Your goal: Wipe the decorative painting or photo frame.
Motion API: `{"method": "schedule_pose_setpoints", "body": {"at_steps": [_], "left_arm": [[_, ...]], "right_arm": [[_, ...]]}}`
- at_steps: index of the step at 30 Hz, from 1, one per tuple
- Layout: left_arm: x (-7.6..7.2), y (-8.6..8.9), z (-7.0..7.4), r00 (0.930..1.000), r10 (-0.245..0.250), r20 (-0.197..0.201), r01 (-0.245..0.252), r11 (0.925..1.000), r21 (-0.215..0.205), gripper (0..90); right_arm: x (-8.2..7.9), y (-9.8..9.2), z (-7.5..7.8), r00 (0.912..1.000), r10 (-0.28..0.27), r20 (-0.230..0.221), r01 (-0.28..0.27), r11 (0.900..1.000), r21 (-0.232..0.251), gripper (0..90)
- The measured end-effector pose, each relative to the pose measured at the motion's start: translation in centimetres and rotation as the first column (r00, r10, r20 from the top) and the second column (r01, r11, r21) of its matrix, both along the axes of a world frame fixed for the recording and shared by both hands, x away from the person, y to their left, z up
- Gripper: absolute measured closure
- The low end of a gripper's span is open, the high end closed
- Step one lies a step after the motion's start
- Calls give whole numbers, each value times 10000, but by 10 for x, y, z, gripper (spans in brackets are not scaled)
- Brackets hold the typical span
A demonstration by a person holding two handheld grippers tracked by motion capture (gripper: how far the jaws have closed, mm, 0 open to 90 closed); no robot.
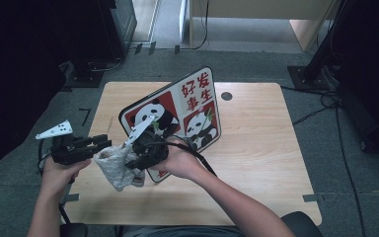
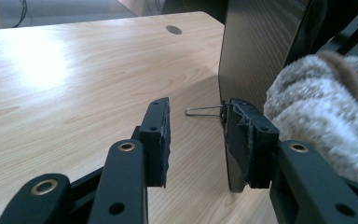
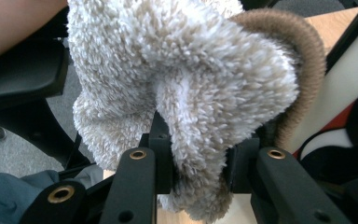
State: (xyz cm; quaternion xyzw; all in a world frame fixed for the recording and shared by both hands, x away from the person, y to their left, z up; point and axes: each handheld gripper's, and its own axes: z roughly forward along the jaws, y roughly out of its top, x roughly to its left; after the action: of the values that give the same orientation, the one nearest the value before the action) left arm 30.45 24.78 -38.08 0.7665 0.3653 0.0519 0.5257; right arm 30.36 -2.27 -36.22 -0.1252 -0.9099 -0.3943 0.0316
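a: how do the jaws of the right gripper (image 3: 193,154) stand?

b: they pinch a fold of the fluffy sock (image 3: 186,88). the sock is cream w/ a brown cuff (image 3: 303,60), and it bulges up out of the jaws. in the high view the right gripper (image 1: 140,159) holds it up off the table (image 1: 256,143), near the front left part.

a: and the left gripper (image 2: 196,140)?

b: its jaws are spread w/ a gap between the pads (image 2: 161,135). nothing sits in the gap, just bare table (image 2: 74,70). one pad is right at the bottom edge of the board (image 2: 256,51). can't tell if it touches. a thin wire clip (image 2: 204,111) pokes out there, low by the wood.

a: where's the sock from that side?

b: the sock (image 2: 321,116) is just beside the left gripper, on the far side of that pad. in the high view the left gripper (image 1: 103,144) points at the sock (image 1: 116,165) and is right next to it.

a: what's around them?

b: the board is a panda sign (image 1: 177,118), red and white w/ red letters, tilted up on the table just behind the grippers. the person's right hand (image 1: 180,160) is on the right gripper, the left hand (image 1: 59,170) on the left one. there's a small dark hole (image 1: 226,96) in the table top past the sign.
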Motion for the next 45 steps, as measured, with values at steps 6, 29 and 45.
{"method": "schedule_pose_setpoints", "body": {"at_steps": [6, 29, 45], "left_arm": [[0, 1, 1, 10000, 4, 21, -4, 10000, -1, 602], [-3, -11, 9, 9994, -283, 183, 278, 9992, 271, 597], [-6, -29, 16, 9974, -708, 158, 702, 9969, 342, 587]], "right_arm": [[-2, -1, -9, 10000, -44, 67, 44, 10000, 22, 695], [-10, -6, -50, 9997, -195, -120, 195, 9998, -33, 694], [-17, -13, -78, 9991, -353, -248, 358, 9992, 202, 695]]}}
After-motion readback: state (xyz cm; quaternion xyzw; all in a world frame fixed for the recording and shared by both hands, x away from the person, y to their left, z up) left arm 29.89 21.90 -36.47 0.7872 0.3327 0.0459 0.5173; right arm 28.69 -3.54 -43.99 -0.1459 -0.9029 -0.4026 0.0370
